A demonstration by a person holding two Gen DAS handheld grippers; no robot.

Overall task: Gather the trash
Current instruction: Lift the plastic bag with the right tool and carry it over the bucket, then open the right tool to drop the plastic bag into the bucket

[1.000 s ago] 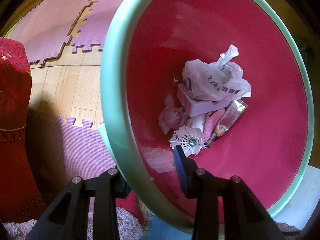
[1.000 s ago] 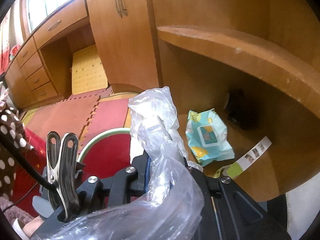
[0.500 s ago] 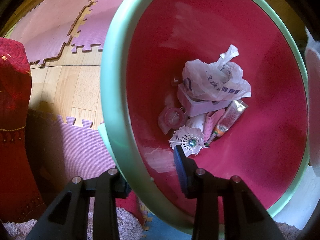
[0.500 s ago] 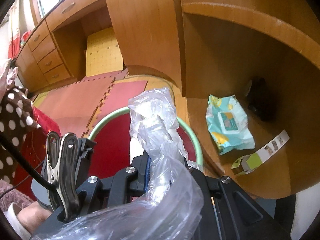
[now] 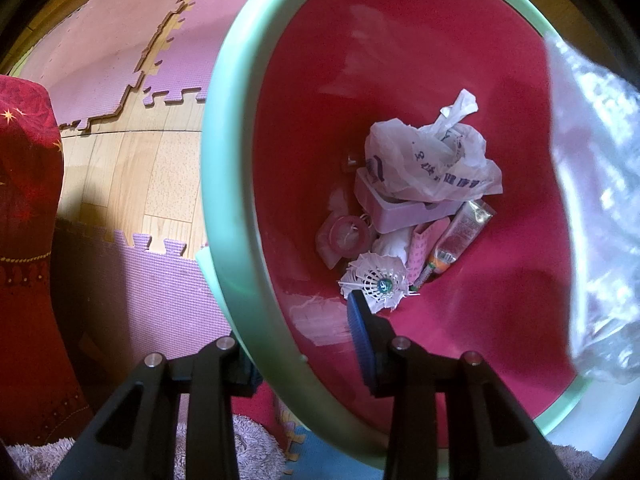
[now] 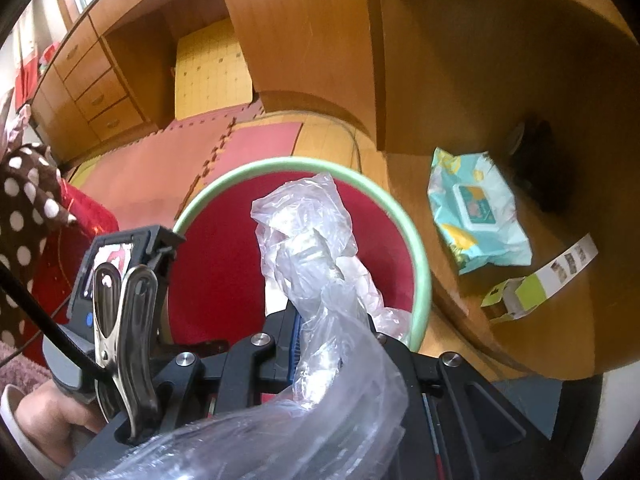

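Green-rimmed red bin [image 5: 224, 184], its wall clamped between the narrowly set fingers of the left tool [image 5: 304, 344]; inside lie a printed white bag [image 5: 428, 160], its blue writing unreadable, and a shuttlecock [image 5: 376, 280]. Right tool [image 6: 316, 336], nearly closed, pinches a clear plastic bag [image 6: 308, 232] above the bin. Only the right wrist view shows a wipes pack [image 6: 476, 208] on the shelf [image 6: 560, 320].

You had a wooden floor [image 5: 160, 184] with pink foam mats [image 5: 120, 40]; your low shelf [image 6: 520, 320] carried 1 wipes pack [image 6: 476, 212] and 1 torn carton [image 6: 536, 284].
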